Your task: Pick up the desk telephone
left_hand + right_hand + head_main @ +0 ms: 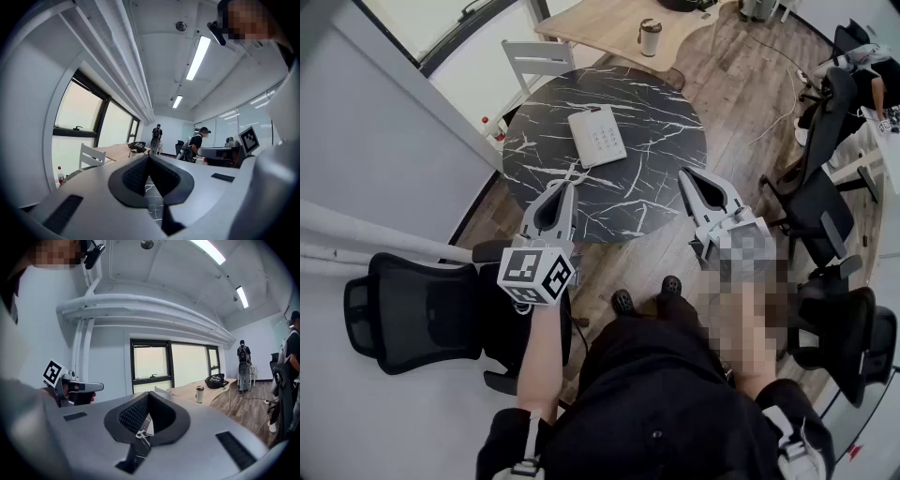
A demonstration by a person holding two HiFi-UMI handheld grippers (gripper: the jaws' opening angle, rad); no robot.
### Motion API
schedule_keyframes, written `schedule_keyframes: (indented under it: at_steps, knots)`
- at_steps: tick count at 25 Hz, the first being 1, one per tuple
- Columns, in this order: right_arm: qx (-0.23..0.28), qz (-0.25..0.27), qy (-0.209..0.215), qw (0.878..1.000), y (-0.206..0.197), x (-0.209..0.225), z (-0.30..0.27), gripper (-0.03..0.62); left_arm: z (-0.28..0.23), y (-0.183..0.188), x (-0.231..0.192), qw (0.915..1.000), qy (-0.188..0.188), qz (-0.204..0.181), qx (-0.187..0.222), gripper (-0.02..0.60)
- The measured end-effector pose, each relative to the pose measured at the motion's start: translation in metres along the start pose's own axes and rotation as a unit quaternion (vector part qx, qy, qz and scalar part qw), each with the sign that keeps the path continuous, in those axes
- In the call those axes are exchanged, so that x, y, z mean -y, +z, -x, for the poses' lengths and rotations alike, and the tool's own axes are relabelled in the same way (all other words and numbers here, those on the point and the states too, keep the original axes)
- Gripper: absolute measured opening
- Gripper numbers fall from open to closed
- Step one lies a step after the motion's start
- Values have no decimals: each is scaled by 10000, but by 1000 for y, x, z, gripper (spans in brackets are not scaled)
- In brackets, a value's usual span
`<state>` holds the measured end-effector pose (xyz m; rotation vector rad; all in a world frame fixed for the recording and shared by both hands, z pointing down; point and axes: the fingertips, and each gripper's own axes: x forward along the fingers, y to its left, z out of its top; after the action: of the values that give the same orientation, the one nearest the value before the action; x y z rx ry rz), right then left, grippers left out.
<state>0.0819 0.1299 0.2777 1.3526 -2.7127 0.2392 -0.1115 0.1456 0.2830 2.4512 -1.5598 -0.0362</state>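
Desk telephone (597, 136) lies flat on the table, clear of both grippers, whose jaws are closed and empty.

Round black marble table (661, 127) fills the middle of the head view, with a black office chair (412, 309) at its 8 o'clock, a wooden desk (595, 23) at 12 o'clock and a white chair (539, 61) at 11 o'clock. The left gripper (570, 185) hangs over the near table edge at about 7 o'clock, jaws pressed together with nothing between them. The right gripper (684, 174) is over the edge at about 5 o'clock, its jaws likewise together and bare. The white telephone sits near the table's middle, keypad up, at 1 o'clock from the left jaw tips and 10 o'clock from the right ones, touching neither. A cup (650, 37) stands on the wooden desk.
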Motion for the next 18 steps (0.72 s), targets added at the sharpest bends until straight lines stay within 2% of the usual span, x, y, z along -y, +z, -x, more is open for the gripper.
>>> schedule_keyframes:
  at_steps: [9,13,18]
  knots:
    - [2,36,-140,9999,2,-16,5,31,16,3,-7,10000,-19,-10,24,14]
    - [-42,-21,66,10000,0,-26,6,31,18,-1,-9,10000,-28,76,0,14]
    - [-185,-185,102,9996,-12,-22,1,31,12,-10,-9,9999,7,130,-91,15]
